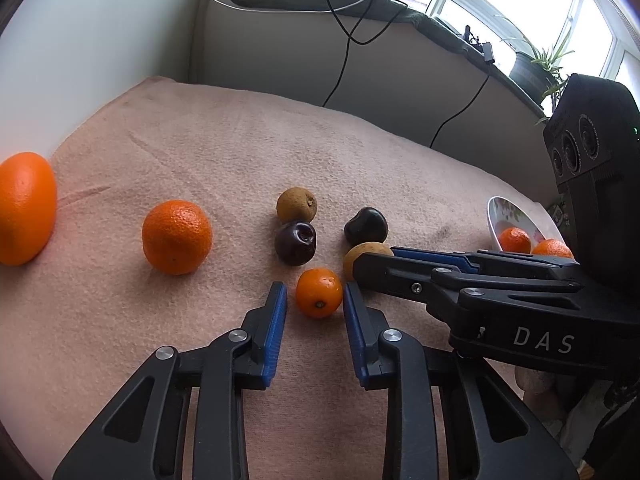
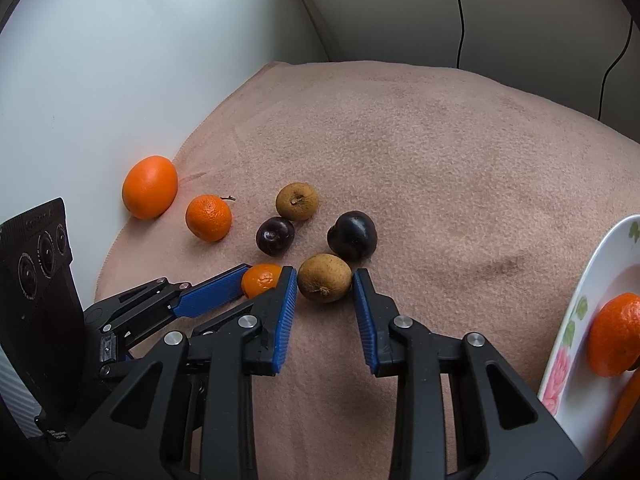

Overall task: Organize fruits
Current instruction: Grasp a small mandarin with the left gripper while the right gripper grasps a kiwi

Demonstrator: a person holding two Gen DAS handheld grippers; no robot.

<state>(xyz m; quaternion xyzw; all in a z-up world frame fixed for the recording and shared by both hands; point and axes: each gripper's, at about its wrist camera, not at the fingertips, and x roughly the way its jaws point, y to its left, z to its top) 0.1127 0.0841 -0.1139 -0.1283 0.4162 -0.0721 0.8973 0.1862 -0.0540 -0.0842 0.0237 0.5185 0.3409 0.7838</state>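
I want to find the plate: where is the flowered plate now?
The flowered plate sits at the right edge of the right wrist view, on the pink cloth, with a mandarin on it, right of the brown fruit.

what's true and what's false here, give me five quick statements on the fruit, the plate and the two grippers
1. The small orange sits between the left gripper's jaws. True.
2. The right gripper has a dark plum between its jaws. False: it is a brown fruit.
3. The plate already holds orange fruit. True.
4. Three dark plums lie on the cloth. False: two, the left plum and the right plum.
5. The largest orange is on the plate. False: it lies on the cloth by the wall.
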